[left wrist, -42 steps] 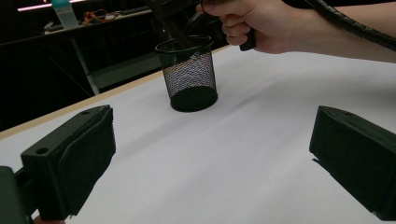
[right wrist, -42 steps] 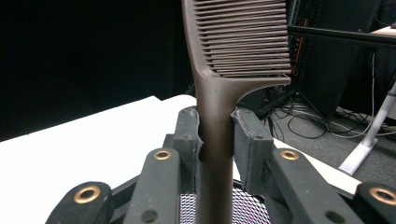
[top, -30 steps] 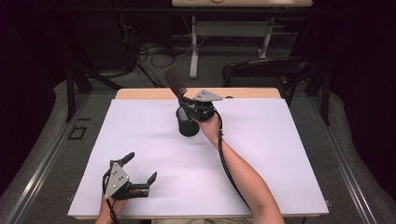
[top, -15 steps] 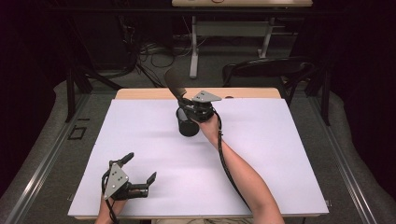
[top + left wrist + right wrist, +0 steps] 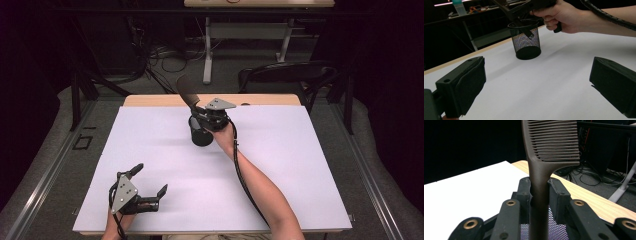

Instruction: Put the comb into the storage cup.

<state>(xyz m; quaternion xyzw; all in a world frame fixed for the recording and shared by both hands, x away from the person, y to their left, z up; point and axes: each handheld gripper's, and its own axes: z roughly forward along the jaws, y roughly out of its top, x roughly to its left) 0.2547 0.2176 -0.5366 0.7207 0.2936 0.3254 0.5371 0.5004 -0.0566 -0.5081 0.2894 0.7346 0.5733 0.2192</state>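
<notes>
A black mesh cup (image 5: 201, 135) stands upright at the back middle of the white table sheet (image 5: 300, 170). My right gripper (image 5: 201, 113) hovers just over its rim, shut on the handle of a dark brown comb (image 5: 186, 90). The comb's teeth point up and away, and its handle tip dips into the cup (image 5: 525, 40). In the right gripper view the comb (image 5: 551, 142) rises between the pads (image 5: 524, 195), with the mesh (image 5: 556, 230) below. My left gripper (image 5: 150, 179) rests at the near left of the sheet, open and holding nothing (image 5: 536, 82).
A bare wooden strip (image 5: 270, 100) runs along the table's far edge. Beyond it stand a black chair (image 5: 285, 75) and a white desk leg (image 5: 206, 50) among floor cables. A person's right forearm (image 5: 260, 190) crosses the sheet's middle.
</notes>
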